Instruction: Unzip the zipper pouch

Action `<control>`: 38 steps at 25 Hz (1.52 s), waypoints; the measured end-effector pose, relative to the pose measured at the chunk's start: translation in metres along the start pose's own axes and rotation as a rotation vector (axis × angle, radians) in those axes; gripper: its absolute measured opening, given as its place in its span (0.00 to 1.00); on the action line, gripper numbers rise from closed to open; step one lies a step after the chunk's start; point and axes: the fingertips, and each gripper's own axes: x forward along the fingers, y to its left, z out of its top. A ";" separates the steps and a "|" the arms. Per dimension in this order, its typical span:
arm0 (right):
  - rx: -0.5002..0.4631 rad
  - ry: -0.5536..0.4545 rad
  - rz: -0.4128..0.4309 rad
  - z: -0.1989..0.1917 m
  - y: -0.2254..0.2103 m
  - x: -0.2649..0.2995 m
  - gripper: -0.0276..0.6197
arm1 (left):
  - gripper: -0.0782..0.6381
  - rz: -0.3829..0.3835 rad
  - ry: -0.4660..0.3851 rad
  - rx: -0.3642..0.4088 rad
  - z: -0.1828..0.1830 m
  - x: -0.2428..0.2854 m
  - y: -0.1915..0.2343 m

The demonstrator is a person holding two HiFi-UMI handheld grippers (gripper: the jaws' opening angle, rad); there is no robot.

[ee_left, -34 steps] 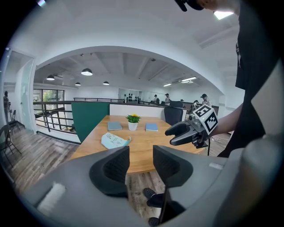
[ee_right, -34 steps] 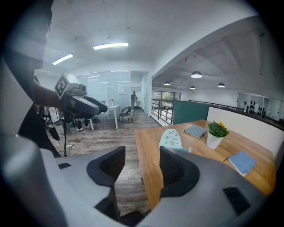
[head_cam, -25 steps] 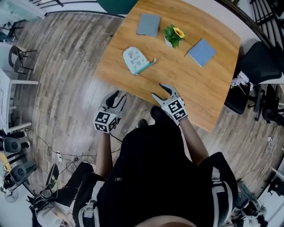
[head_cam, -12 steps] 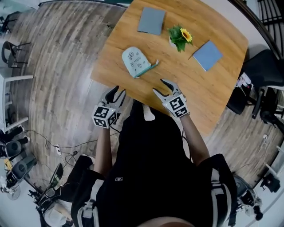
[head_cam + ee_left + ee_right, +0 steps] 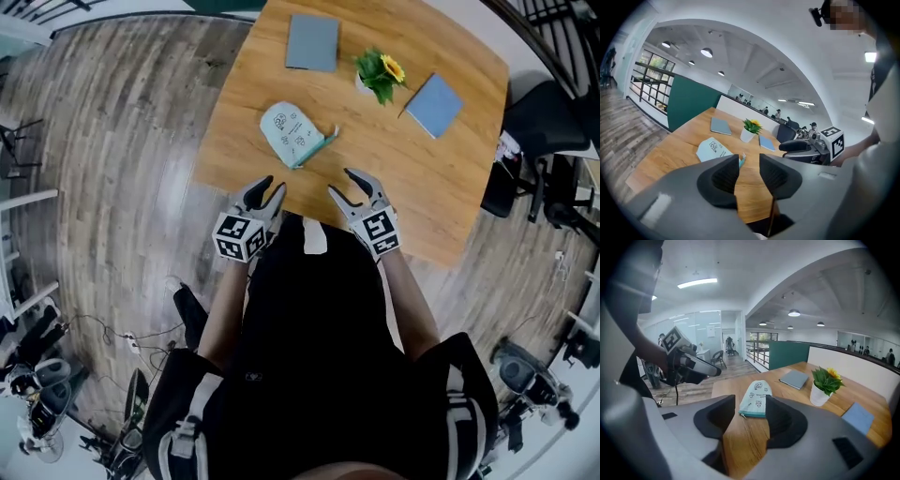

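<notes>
Wooden table [image 5: 450,187] — potted sunflower [image 5: 377,75] between two grey notebooks [image 5: 312,42].

Bright, even indoor light falls from round ceiling lamps [image 5: 707,52] and a strip light [image 5: 697,283]. The wood floor [image 5: 183,183] shows a pale sheen just left of the worktop [image 5: 431,187], where shadows are faint. All views bow strongly toward their edges. Both gripper views have dark corners, and the left claw [image 5: 749,161] and right claw [image 5: 751,401] look soft up close.
</notes>
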 end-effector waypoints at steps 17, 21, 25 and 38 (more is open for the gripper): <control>0.008 0.074 0.002 -0.017 -0.012 0.003 0.36 | 0.29 0.014 0.026 -0.368 -0.055 0.060 0.045; 0.008 0.086 0.022 -0.020 -0.017 0.005 0.36 | 0.32 0.036 0.039 -0.465 -0.067 0.076 0.056; 0.014 0.101 0.035 -0.024 -0.023 0.006 0.36 | 0.35 0.072 0.052 -0.535 -0.076 0.093 0.067; 0.037 0.119 0.054 -0.034 -0.040 0.007 0.36 | 0.39 0.210 0.086 -0.689 -0.097 0.120 0.092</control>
